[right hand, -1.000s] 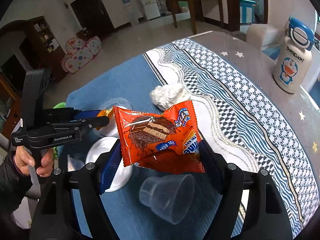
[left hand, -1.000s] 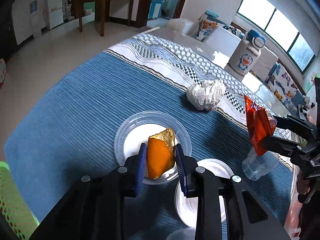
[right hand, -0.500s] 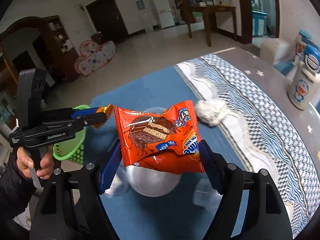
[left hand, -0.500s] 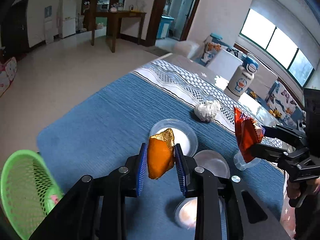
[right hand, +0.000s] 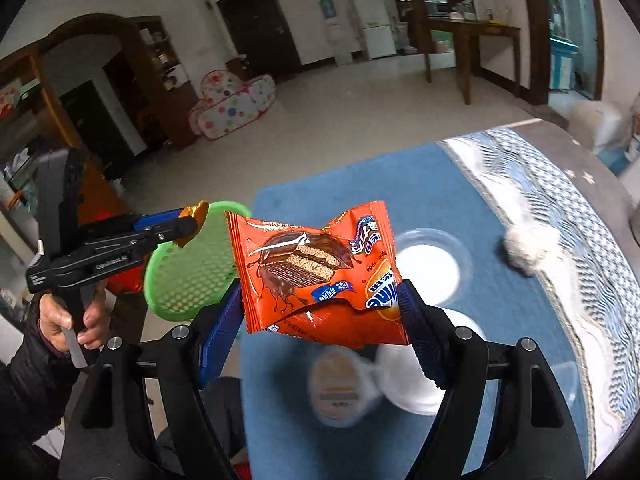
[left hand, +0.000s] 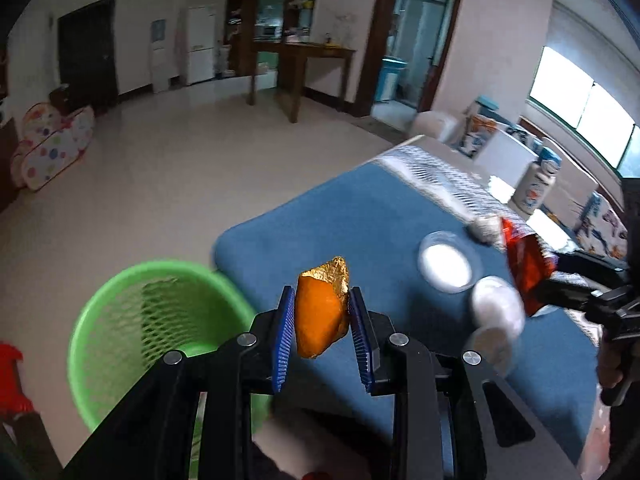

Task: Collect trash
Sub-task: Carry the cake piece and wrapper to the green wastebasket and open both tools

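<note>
Here, the left gripper point(left hand: 322, 320) is clenching an orange-gold wrapper point(left hand: 322, 312) beside the green basket point(left hand: 120, 320), while the right gripper point(right hand: 320, 316) is gripping a red snack packet point(right hand: 316, 272) over the blue table's near edge point(right hand: 440, 184).

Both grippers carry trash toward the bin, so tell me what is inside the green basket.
The green basket shows green mesh walls through its open top, and nothing in it can be made out. The left gripper, holding the orange-and-gold wrapper, hides its near side.

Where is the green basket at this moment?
The green basket stands on the floor just off the corner of the blue-covered table, low on the left of the left wrist view. In the right wrist view it shows behind the left tool.
</note>
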The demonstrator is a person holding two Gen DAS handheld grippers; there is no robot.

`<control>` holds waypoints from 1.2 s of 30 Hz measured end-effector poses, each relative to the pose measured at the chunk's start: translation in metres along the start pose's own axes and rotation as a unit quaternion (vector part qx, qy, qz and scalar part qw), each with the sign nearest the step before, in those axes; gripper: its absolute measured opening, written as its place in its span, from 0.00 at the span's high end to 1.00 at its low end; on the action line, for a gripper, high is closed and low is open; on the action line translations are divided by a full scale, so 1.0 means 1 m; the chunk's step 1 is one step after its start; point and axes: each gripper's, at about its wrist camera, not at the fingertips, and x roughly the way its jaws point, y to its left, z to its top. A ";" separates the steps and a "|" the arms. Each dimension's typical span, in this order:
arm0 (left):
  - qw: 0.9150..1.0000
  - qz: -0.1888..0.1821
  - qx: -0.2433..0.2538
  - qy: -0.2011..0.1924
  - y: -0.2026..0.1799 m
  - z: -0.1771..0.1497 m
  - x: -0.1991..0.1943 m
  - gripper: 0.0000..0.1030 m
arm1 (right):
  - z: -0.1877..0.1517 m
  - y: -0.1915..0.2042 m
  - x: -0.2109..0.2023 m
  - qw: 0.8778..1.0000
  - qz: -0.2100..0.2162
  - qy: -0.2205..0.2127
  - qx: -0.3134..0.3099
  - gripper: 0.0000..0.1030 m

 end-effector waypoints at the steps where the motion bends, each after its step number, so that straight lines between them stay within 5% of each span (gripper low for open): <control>1: 1.000 0.008 -0.006 0.002 0.011 -0.004 -0.001 0.74 | 0.001 0.005 0.003 1.000 0.003 0.001 -0.003 0.27; 9: 0.996 0.047 -0.062 0.032 0.088 -0.037 0.002 0.74 | 0.008 0.046 0.034 0.999 0.024 0.017 -0.021 0.27; 17: 0.993 0.049 -0.094 0.059 0.127 -0.061 0.023 0.72 | 0.016 0.079 0.064 0.998 0.038 0.033 -0.034 0.27; 22: 0.991 0.047 -0.113 0.061 0.138 -0.068 0.028 0.49 | 0.020 0.090 0.078 0.997 0.046 0.042 -0.037 0.27; 36: 0.986 0.081 -0.144 0.022 0.164 -0.079 -0.020 0.40 | 0.028 0.123 0.114 0.993 0.090 0.060 -0.040 0.27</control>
